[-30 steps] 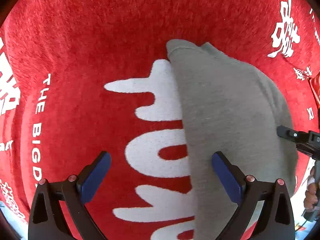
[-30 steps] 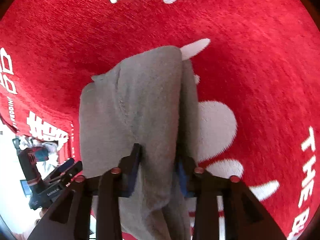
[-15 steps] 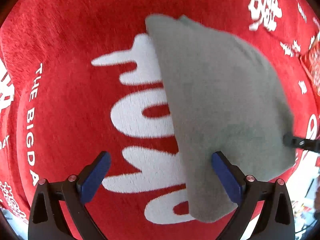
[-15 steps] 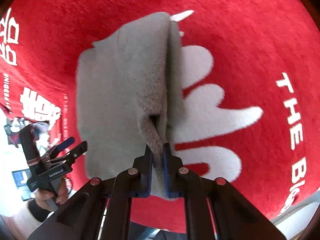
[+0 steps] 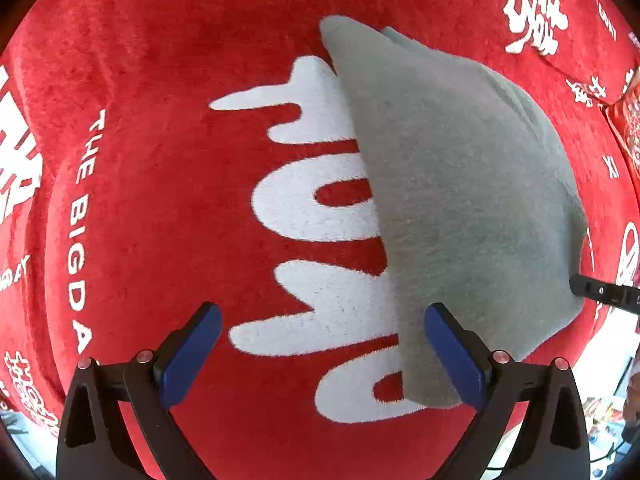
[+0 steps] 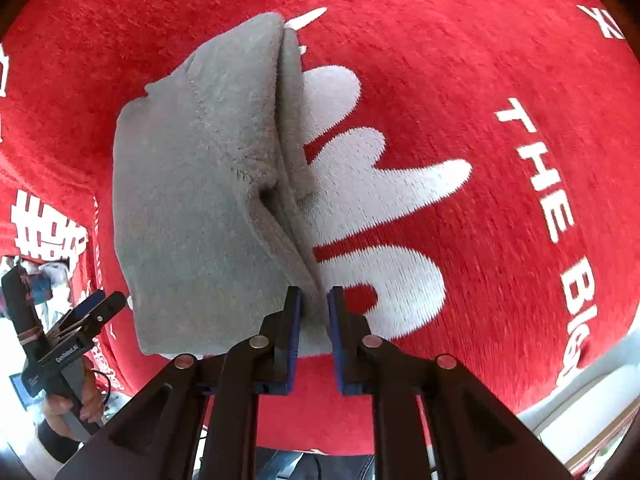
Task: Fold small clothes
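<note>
Two grippers in view, one grey fleece garment between them, folded over on itself & lying on a red cloth w/ big white lettering. Right gripper has its jaws narrowed onto the near edge of the garment, fabric pinched between the blue pads; the layered fold edge runs away from the pads up the middle of the right wrist view. Left gripper is spread wide, nothing between its jaws, hovering over the white lettering; its right pad sits just at the garment's near left edge, contact hard to tell. From the right wrist view the left gripper shows low at left, beside the garment's corner
</note>
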### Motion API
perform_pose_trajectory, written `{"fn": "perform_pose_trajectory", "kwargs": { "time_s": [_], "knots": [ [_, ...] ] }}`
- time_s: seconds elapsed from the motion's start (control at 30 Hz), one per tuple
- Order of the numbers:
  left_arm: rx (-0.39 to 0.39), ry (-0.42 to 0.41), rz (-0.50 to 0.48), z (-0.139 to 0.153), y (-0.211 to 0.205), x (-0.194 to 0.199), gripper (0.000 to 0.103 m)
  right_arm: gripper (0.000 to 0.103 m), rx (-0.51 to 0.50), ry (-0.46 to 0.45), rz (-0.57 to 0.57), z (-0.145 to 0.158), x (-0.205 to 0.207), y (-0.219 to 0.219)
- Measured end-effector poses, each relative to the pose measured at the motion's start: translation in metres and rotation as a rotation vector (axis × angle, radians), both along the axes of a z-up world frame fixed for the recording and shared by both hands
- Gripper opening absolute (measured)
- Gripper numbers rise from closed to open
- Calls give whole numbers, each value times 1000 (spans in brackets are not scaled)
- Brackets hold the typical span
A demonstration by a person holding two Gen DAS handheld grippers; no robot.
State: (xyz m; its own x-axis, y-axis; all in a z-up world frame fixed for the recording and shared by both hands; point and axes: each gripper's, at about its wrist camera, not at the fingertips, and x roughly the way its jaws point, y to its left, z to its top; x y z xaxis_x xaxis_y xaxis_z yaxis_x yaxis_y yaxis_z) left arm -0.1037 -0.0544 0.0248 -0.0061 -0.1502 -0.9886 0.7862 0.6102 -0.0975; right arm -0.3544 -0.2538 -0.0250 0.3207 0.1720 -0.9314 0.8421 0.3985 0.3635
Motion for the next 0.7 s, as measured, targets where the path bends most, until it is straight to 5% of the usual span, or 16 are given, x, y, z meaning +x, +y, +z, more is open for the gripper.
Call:
{"fn": "perform_pose_trajectory", "kwargs": {
  "time_s": [0.57,0.7],
  "knots": [
    [-16,-25,18,21,35,13,102,17,-66,16,-111,32,11,31],
    [-20,-28,20,24,39,14,102,58,-93,7,-113,42,15,37]
  ]
}}
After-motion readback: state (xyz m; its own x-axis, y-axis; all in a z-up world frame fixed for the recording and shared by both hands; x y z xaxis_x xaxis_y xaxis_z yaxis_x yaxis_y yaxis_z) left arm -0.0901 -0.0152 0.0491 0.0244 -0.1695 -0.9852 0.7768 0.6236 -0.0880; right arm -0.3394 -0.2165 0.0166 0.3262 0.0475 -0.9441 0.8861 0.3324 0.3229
